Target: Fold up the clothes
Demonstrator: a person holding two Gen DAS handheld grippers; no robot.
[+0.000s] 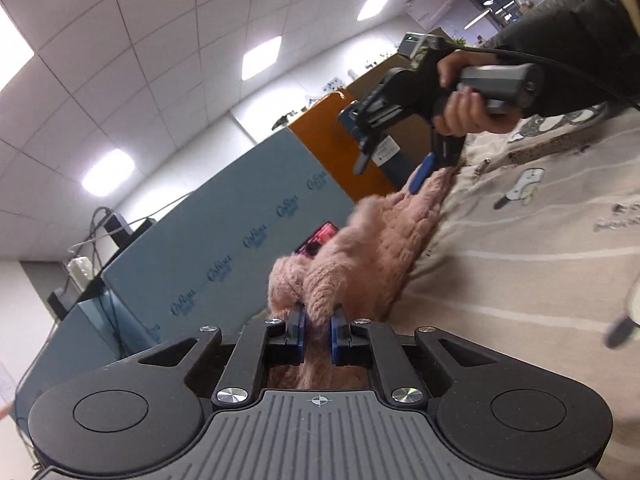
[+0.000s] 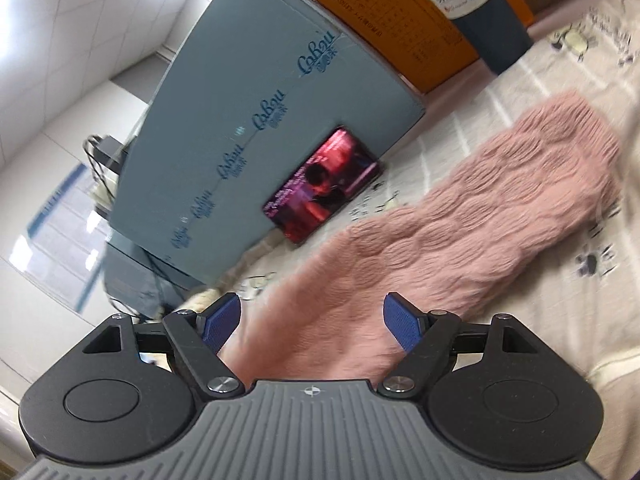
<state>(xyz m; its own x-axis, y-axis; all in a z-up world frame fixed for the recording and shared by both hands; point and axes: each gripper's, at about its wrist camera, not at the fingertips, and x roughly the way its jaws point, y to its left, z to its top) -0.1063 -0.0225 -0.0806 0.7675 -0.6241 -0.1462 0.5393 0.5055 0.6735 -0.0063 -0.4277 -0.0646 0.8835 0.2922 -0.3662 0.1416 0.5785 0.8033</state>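
Left gripper (image 1: pixel 316 338) pinches the fluffy pink garment (image 1: pixel 372 248). Only the right wrist view shows the right gripper (image 2: pixel 312 326) with fingers spread over it, beside a lit phone (image 2: pixel 324 186).

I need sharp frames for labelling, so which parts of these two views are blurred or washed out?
Left wrist view: ceiling light panels glare white, the pink fuzzy garment is smeared at its upper edge. Right wrist view: the garment's far end and the printed bedsheet streak with motion blur; the phone stays fairly legible.
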